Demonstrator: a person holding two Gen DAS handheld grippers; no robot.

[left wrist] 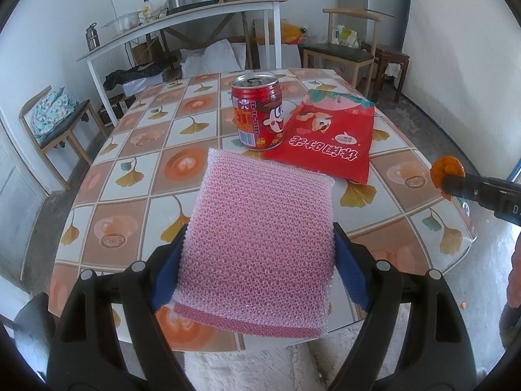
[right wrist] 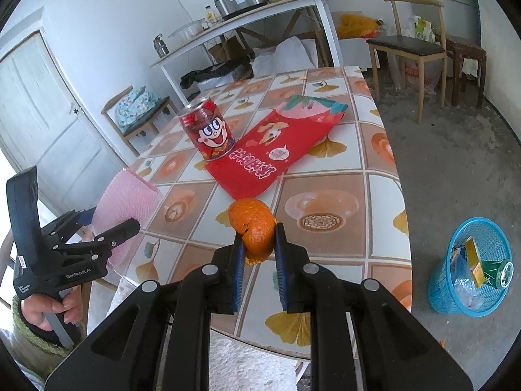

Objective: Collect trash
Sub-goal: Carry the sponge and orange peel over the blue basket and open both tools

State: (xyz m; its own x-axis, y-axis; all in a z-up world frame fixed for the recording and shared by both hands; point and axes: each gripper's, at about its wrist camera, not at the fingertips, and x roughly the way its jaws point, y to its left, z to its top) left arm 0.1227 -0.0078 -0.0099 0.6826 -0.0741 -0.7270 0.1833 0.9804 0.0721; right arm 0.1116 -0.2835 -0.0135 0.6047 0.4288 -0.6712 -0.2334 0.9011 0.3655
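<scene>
My left gripper (left wrist: pixel 259 238) is shut on a pink mesh sponge (left wrist: pixel 260 224) and holds it above the near part of the tiled table (left wrist: pixel 136 176). The left gripper also shows in the right wrist view (right wrist: pixel 110 221), with the sponge (right wrist: pixel 127 202) in it. My right gripper (right wrist: pixel 259 233) is shut on a piece of orange peel (right wrist: pixel 252 226), above the table's near edge. The peel shows at the right of the left wrist view (left wrist: pixel 445 171). A red drink can (left wrist: pixel 257 110) stands upright mid-table, with a flat red snack bag (left wrist: pixel 329 138) beside it.
A blue mesh waste basket (right wrist: pixel 472 267) with trash in it stands on the floor right of the table (right wrist: pixel 371 176). Wooden chairs (right wrist: pixel 410 49) and a white side table (left wrist: pixel 182 22) with a cooker stand behind. A chair (left wrist: pixel 55 120) stands at the left.
</scene>
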